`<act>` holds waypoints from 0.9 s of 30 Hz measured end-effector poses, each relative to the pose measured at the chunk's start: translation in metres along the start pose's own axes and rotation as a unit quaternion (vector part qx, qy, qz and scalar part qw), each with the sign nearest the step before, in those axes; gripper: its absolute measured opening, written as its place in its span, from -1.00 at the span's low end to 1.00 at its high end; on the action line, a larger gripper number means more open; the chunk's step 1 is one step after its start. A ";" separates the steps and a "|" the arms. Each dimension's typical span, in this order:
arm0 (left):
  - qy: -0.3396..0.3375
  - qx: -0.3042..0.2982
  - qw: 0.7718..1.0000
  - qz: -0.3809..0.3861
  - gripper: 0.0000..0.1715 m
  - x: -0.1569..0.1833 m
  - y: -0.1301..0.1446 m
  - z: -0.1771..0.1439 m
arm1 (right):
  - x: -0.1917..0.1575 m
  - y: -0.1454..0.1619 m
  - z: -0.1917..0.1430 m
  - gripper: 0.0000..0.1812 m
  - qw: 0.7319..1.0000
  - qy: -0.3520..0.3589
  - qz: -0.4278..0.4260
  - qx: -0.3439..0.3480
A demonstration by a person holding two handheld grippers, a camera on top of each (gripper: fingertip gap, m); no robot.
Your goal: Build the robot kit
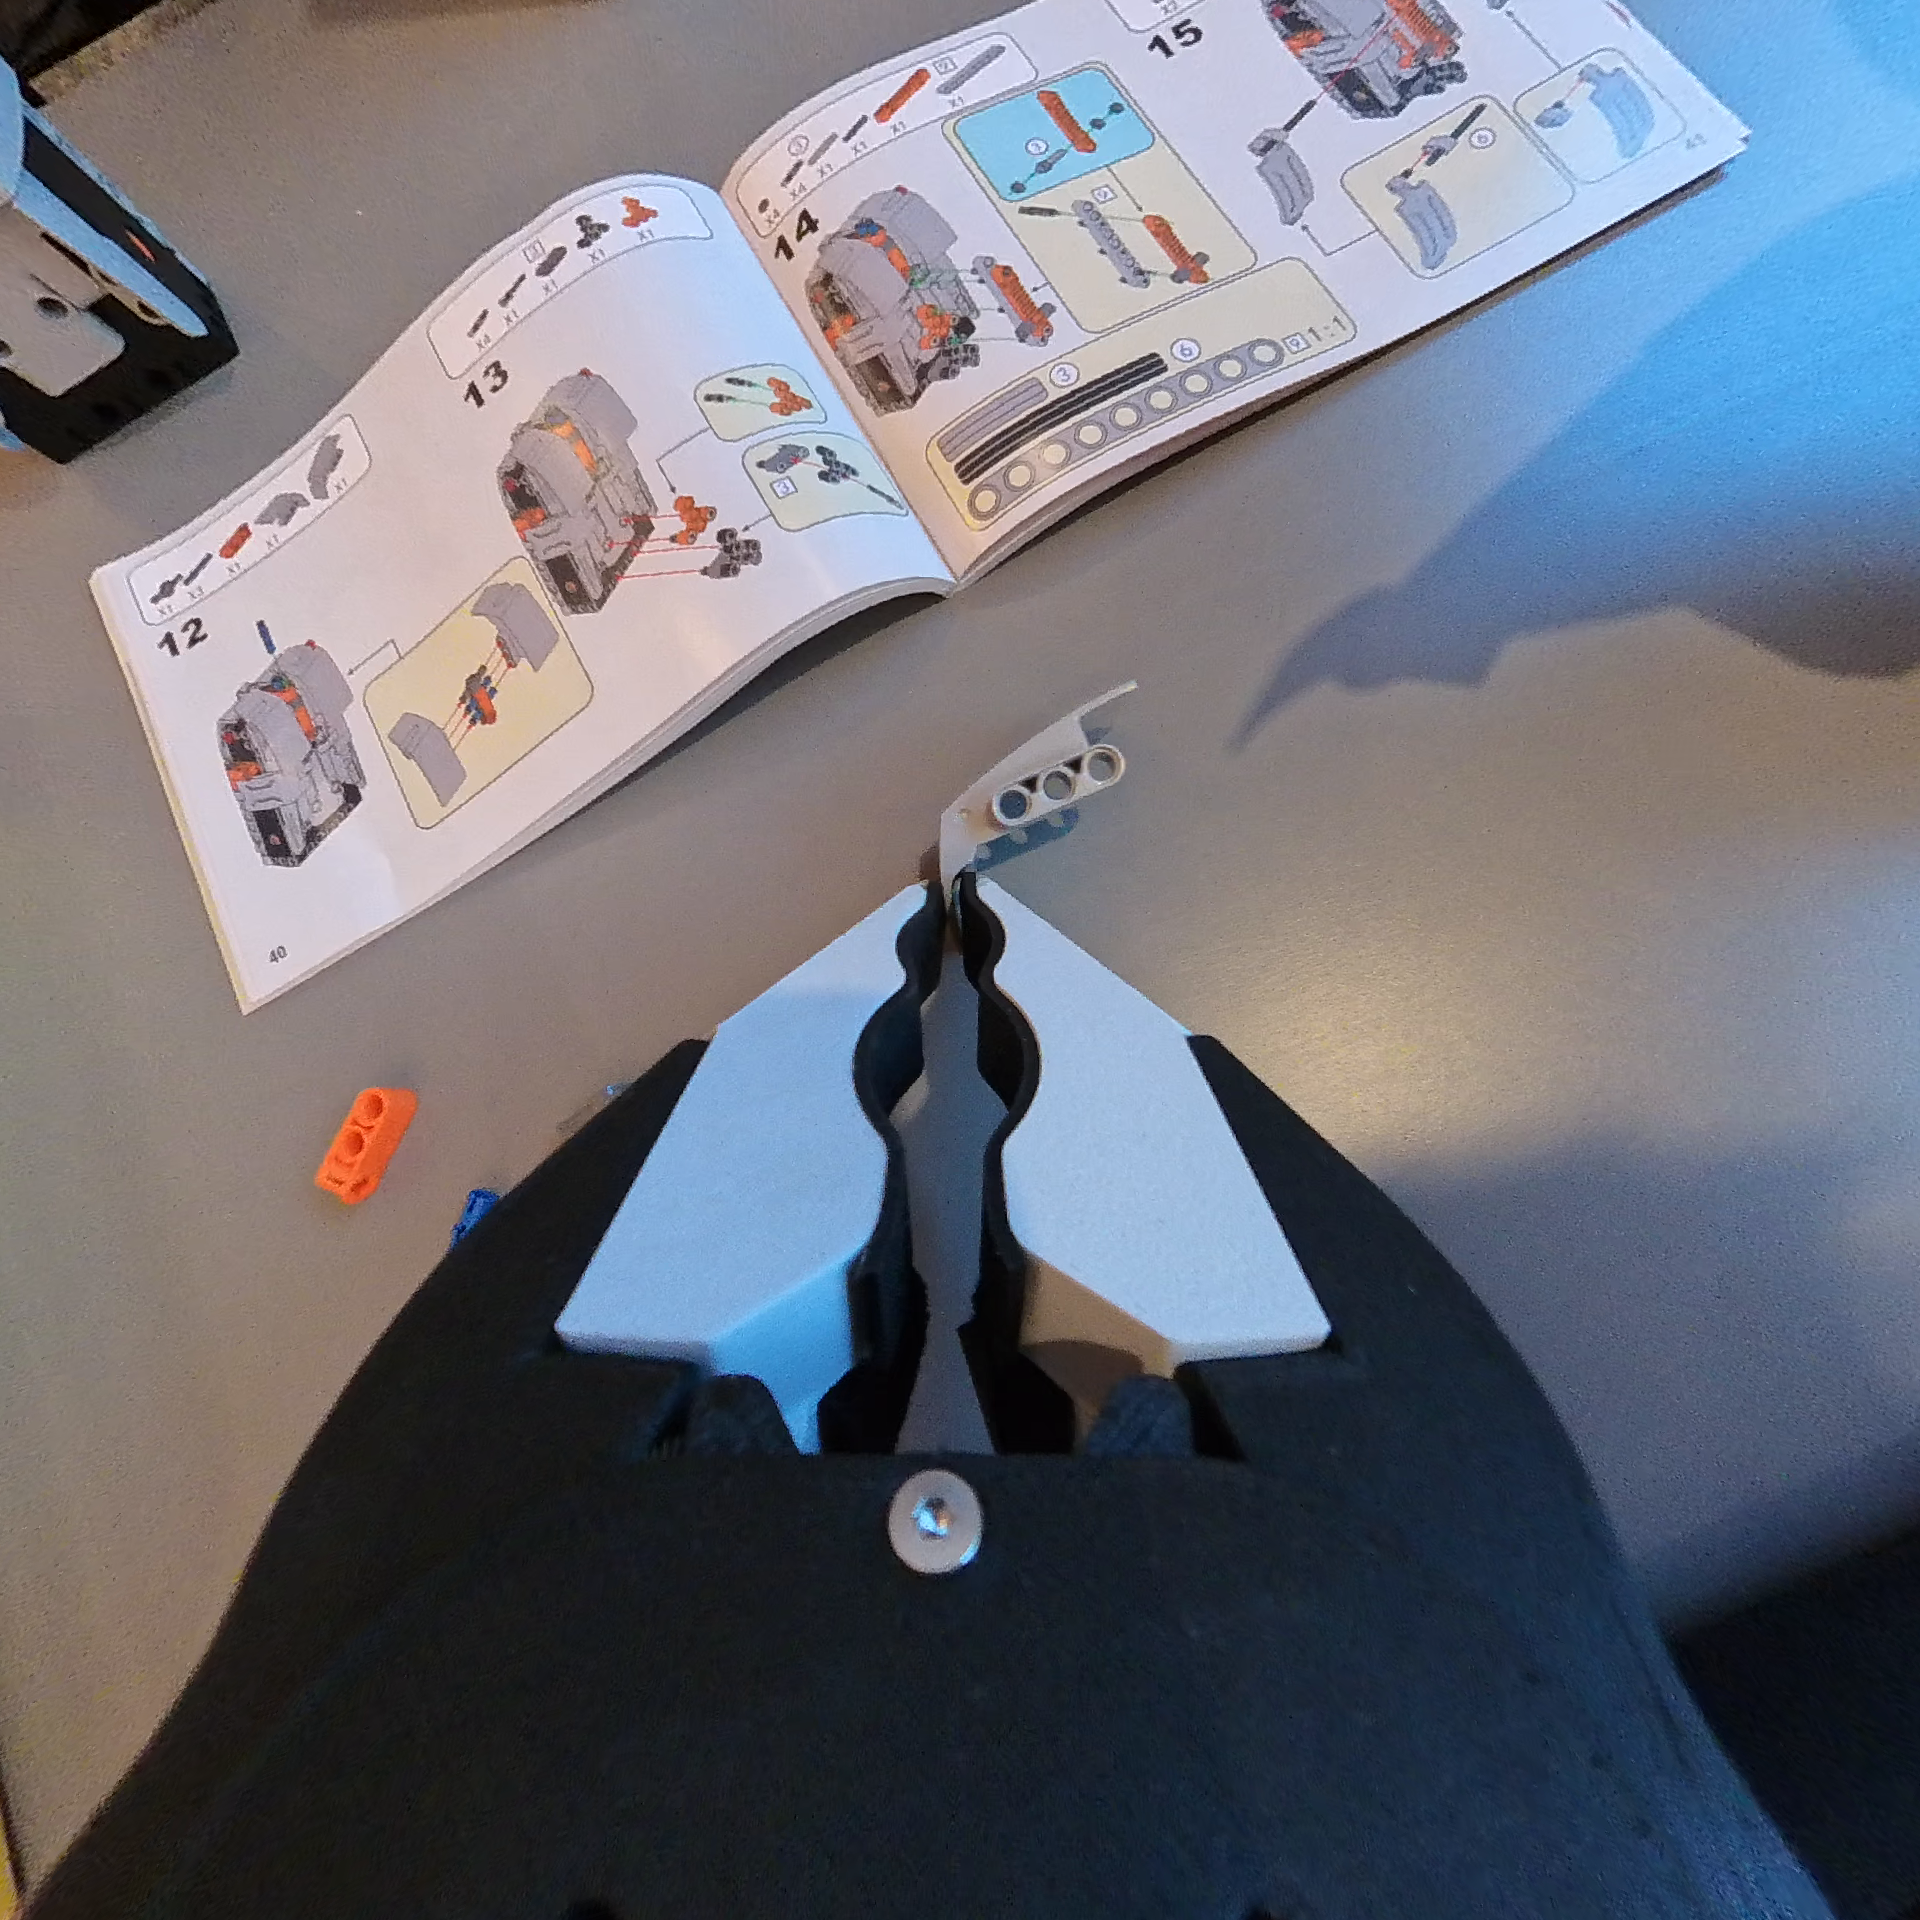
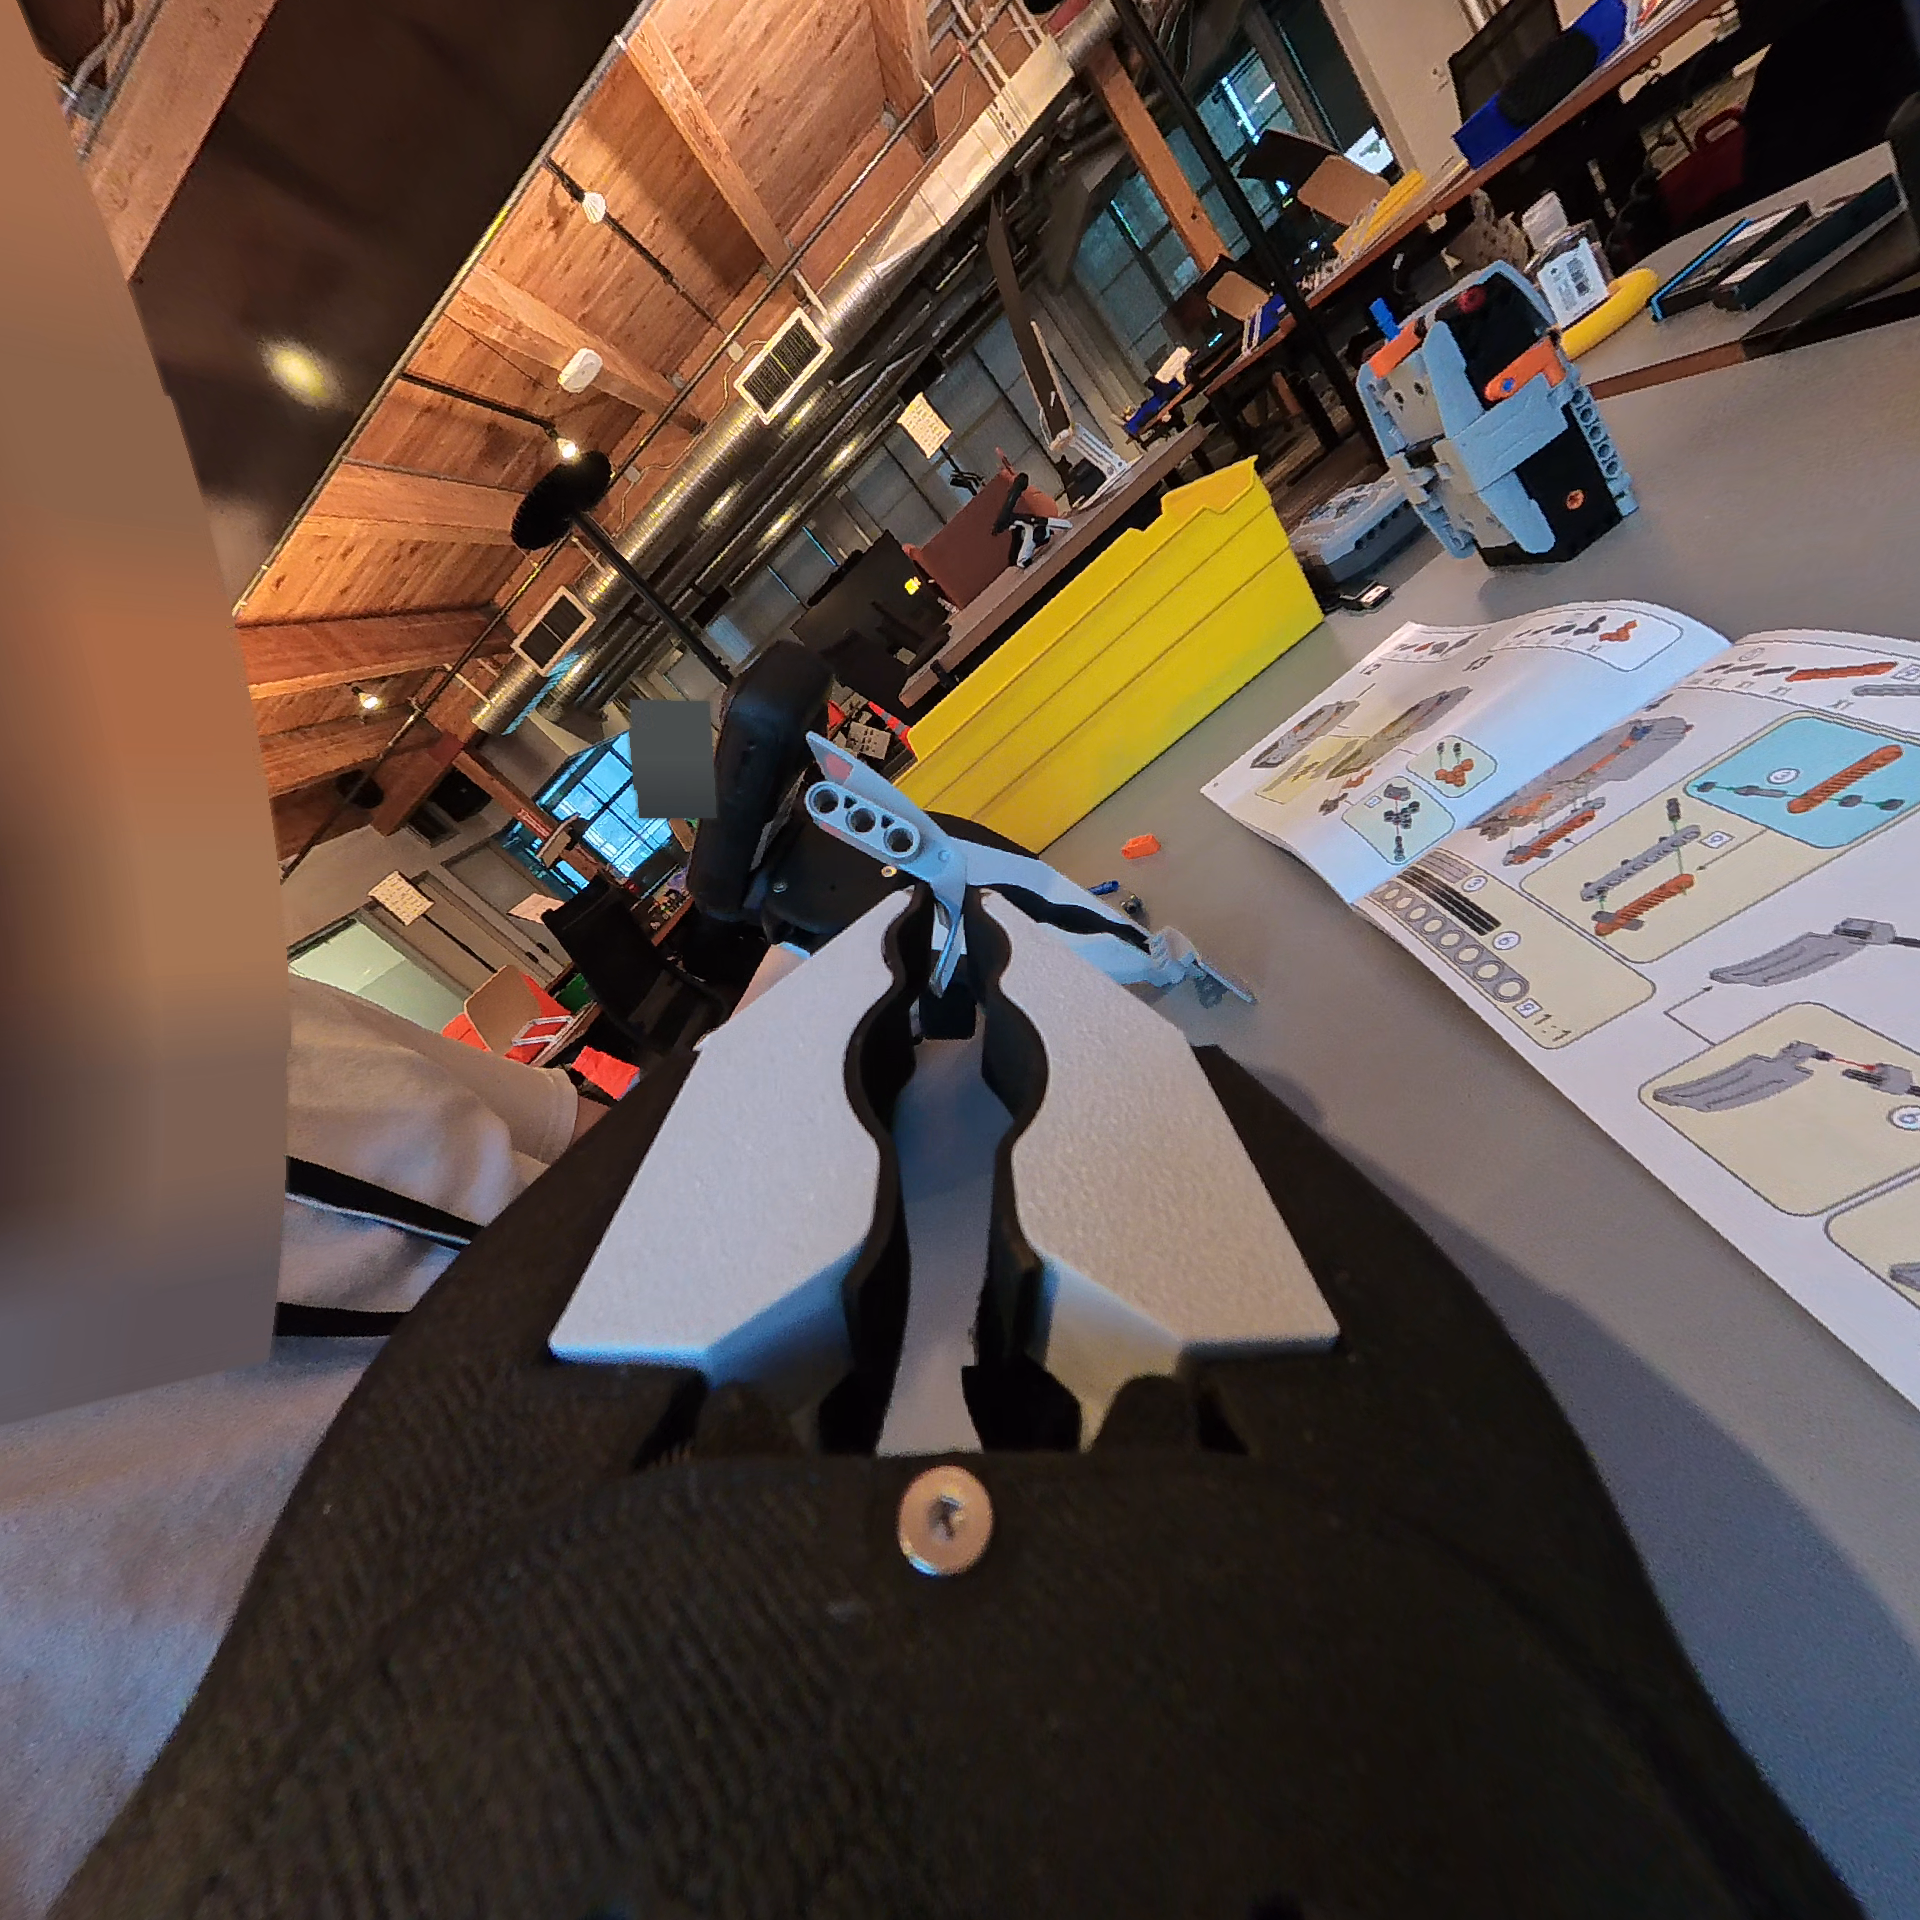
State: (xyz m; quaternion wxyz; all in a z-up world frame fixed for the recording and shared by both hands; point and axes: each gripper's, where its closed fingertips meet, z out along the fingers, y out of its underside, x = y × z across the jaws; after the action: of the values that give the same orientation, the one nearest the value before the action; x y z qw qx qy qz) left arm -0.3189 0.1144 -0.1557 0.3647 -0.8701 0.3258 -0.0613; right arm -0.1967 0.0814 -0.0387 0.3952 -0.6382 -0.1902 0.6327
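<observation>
My left gripper (image 1: 954, 883) is shut on the thin edge of a light grey curved panel piece (image 1: 1039, 779) with a three-hole beam, and holds it above the grey table (image 1: 1455, 1039). My right gripper (image 2: 940, 914) is shut on a similar grey panel piece (image 2: 868, 821), held up in the air. The left gripper (image 2: 1174, 951) also shows just beyond it, pointing right, with its grey piece (image 2: 1210, 982) at the tip. An open instruction booklet (image 1: 623, 499) lies on the table ahead of the left gripper.
A partly built grey, black and orange model (image 2: 1486, 436) stands at the far side, also in the left wrist view (image 1: 94, 312). A small orange brick (image 1: 366, 1143) and a blue piece (image 1: 473, 1216) lie loose. A yellow bin (image 2: 1122, 665) stands at the table edge. A person's sleeve (image 2: 416, 1122) is at left. The tips of one gripper are about 20 cm away from the tips of the other. To reach the small orange brick (image 1: 366, 1143) in a straight line is about 12 cm for my left fingers, about 30 cm for my right.
</observation>
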 end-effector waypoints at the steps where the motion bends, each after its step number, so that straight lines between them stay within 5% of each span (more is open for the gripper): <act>1: 0.000 0.000 1.000 0.001 -0.99 0.000 0.000 0.000 | 0.000 0.000 0.000 -0.96 1.000 -0.001 0.001 0.000; 14: 0.002 0.000 1.000 0.006 -0.99 0.000 0.000 0.000 | 0.001 0.002 0.000 -0.96 1.000 0.004 -0.001 -0.008; 18: 0.003 0.008 1.000 0.007 -0.99 -0.003 0.002 -0.009 | 0.018 0.014 0.000 -0.96 0.995 0.077 -0.038 -0.048; 23: -0.022 0.038 0.999 -0.008 -0.99 -0.031 0.003 -0.036 | 0.065 0.044 0.002 -0.96 0.925 0.259 -0.217 -0.176; 27: -0.015 0.033 0.999 -0.023 -0.99 -0.041 0.012 -0.046 | 0.078 0.061 0.022 -0.95 0.867 0.302 -0.299 -0.261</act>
State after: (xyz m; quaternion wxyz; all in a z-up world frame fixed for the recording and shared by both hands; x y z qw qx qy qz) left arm -0.3729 0.1057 -0.1248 0.3967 -0.8657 0.2977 -0.0678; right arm -0.2239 0.1077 -0.1329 0.4230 -0.7902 -0.4017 0.1878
